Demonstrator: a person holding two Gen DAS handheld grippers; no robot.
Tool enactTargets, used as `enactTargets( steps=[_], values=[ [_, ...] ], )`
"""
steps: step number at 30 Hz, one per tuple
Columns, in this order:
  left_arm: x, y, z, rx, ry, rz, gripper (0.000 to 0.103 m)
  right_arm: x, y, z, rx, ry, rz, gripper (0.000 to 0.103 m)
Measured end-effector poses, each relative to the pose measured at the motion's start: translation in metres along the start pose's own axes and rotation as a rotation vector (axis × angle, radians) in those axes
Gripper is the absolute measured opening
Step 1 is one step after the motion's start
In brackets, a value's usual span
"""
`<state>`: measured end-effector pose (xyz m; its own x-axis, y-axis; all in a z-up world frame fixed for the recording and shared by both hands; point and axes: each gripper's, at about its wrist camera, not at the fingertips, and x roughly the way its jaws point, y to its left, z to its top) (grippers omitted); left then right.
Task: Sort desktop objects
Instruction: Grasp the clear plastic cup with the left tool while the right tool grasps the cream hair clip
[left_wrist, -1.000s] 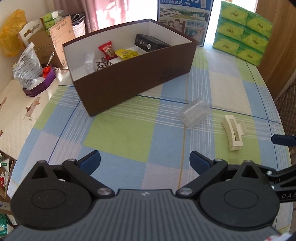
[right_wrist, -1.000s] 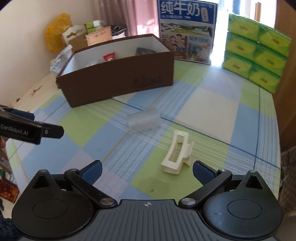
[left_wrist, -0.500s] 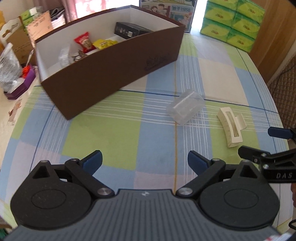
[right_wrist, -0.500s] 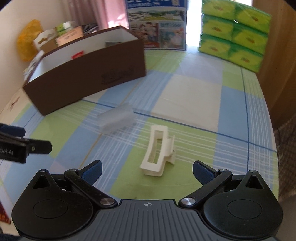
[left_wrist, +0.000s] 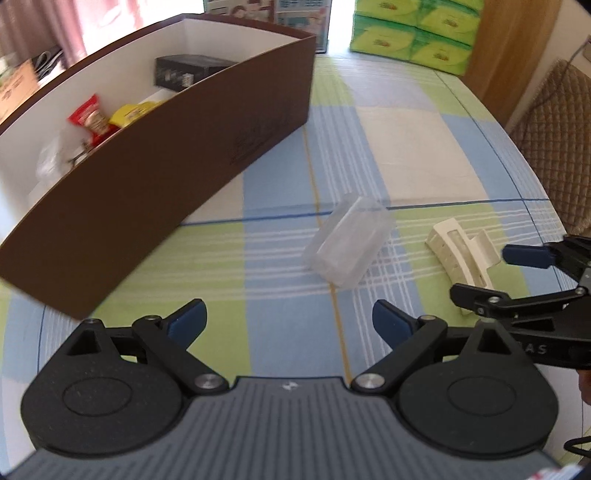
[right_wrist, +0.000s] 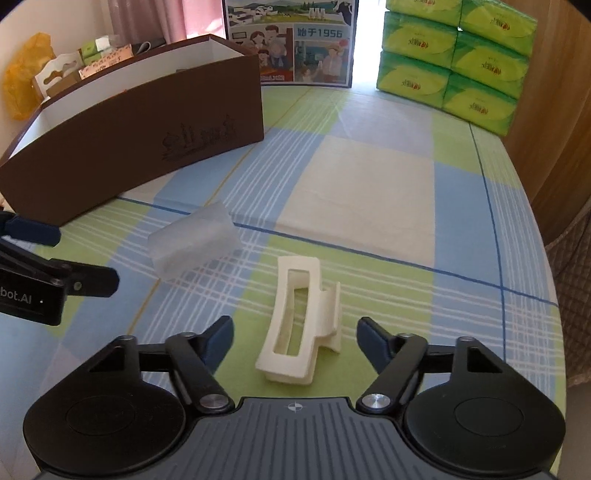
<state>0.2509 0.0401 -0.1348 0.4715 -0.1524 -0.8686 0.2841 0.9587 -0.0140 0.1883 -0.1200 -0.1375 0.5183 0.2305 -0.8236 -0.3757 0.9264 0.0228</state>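
A clear plastic box (left_wrist: 349, 245) lies on the checked tablecloth just ahead of my open, empty left gripper (left_wrist: 288, 319); it also shows in the right wrist view (right_wrist: 192, 240). A cream hair claw clip (right_wrist: 301, 317) lies between the fingers of my open right gripper (right_wrist: 295, 339), not gripped. The clip also shows in the left wrist view (left_wrist: 461, 254), with the right gripper's fingers (left_wrist: 528, 256) around it. The brown open box (left_wrist: 155, 155) at the left holds a red packet (left_wrist: 92, 118), a yellow packet (left_wrist: 129, 112) and a black box (left_wrist: 188, 70).
Green tissue packs (right_wrist: 454, 55) stand stacked at the far right. A milk carton poster box (right_wrist: 291, 40) stands behind the brown box (right_wrist: 147, 125). Clutter and a yellow bag (right_wrist: 22, 85) sit at far left. A woven chair (left_wrist: 554, 140) is beyond the table's right edge.
Both grippers moved forward and lower. The right gripper closed in until the hair clip lies between its fingers. The left gripper came nearer the clear box.
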Motion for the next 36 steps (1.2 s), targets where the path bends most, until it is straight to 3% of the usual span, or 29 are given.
enactTargets(
  steps=[3, 7, 17, 24, 29, 36],
  values=[
    [0.009, -0.002, 0.007, 0.03, 0.0, -0.025, 0.095, 0.007, 0.002, 0.001, -0.011, 0.005, -0.021, 0.062],
    [0.02, -0.004, 0.015, 0.072, 0.01, -0.056, 0.094, 0.012, -0.003, 0.001, 0.003, 0.011, -0.024, 0.04],
    [0.048, -0.018, 0.033, 0.175, 0.021, -0.123, 0.088, 0.011, -0.036, 0.003, 0.105, -0.011, -0.114, 0.039],
    [0.065, -0.031, 0.042, 0.226, 0.031, -0.155, 0.08, 0.007, -0.053, 0.001, 0.143, -0.014, -0.132, 0.039],
    [0.076, -0.036, 0.046, 0.229, 0.048, -0.16, 0.055, 0.005, -0.056, -0.001, 0.157, -0.013, -0.123, 0.039],
    [0.077, -0.037, 0.043, 0.201, 0.038, -0.111, 0.05, 0.007, -0.056, -0.001, 0.147, -0.014, -0.121, 0.04]
  ],
)
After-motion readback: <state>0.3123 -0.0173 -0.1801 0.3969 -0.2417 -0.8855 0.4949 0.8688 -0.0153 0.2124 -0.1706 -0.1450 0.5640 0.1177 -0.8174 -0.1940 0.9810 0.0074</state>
